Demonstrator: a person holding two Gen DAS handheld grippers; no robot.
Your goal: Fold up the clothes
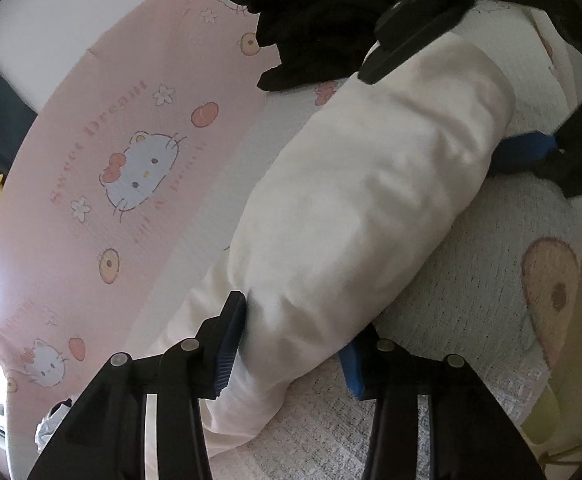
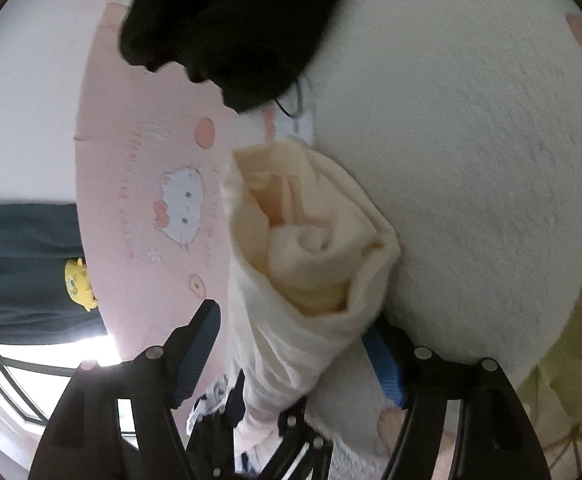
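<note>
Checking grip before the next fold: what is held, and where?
Both tongs, left and right, flank the rolled cream garment, one at each end; firm clamping cannot be told.

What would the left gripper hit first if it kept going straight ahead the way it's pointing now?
The rolled cream-white cloth garment: it already lies between the left gripper fingers and stretches ahead along their line. Beyond it sits the right gripper, though depth is unclear.

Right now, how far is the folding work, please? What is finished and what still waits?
Done, it seems: the cream garment is already rolled into a long bundle; its spiral end shows in the right wrist view. In hand: the left gripper and right gripper each straddle one end of the roll, jaws apart around it. Left: a black garment lies unfolded on the pink bedsheet.
</note>
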